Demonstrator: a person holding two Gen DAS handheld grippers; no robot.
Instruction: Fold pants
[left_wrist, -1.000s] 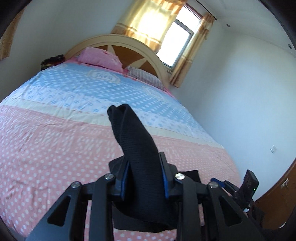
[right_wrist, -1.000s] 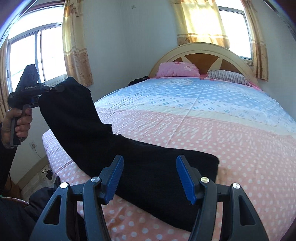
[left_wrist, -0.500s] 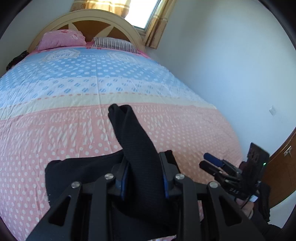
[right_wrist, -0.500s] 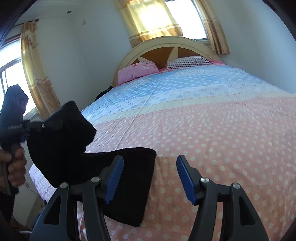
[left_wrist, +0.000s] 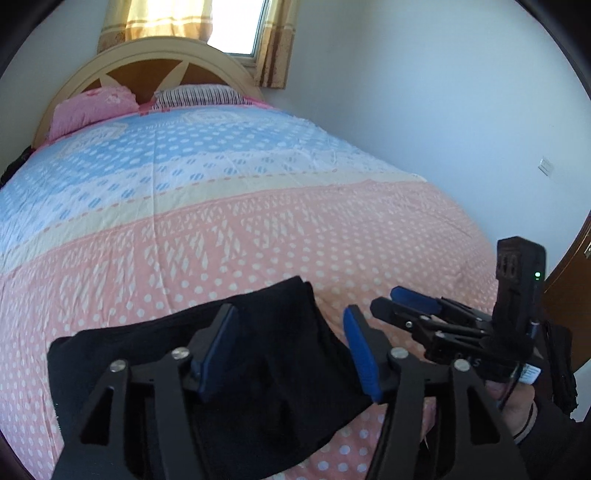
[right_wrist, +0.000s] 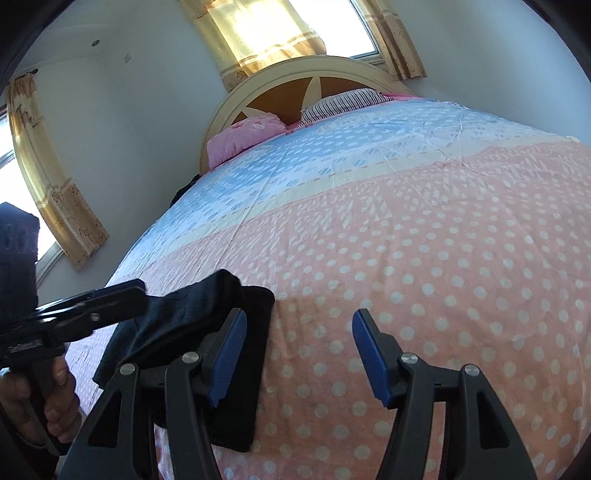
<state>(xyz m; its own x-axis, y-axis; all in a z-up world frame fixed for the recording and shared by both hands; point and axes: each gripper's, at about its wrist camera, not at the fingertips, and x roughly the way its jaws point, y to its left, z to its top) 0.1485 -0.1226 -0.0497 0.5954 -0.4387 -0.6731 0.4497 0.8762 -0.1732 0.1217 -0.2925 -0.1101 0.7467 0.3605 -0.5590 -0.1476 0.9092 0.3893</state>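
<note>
The black pants (left_wrist: 236, 369) lie folded over on the pink dotted bedspread (left_wrist: 258, 251) near the foot of the bed. My left gripper (left_wrist: 290, 354) is open just above them, blue pads apart, nothing between them. In the right wrist view the pants (right_wrist: 243, 369) lie at lower left with a bunched fold (right_wrist: 192, 306) on top, beside the left gripper's black fingers (right_wrist: 110, 299). My right gripper (right_wrist: 299, 358) is open and empty over bare bedspread, right of the pants. It also shows in the left wrist view (left_wrist: 413, 306).
The bed runs back to a cream headboard (left_wrist: 155, 55) with a pink pillow (left_wrist: 92, 110) and a striped pillow (left_wrist: 199, 94). A white wall (left_wrist: 424, 110) is on the right, with a wooden door (left_wrist: 569, 295) at the far right. Curtained windows (right_wrist: 48, 184) are on the left.
My left gripper has opened and let go of the pants leg, which now lies folded on the rest of the pants. Both grippers have come lower and closer together.
</note>
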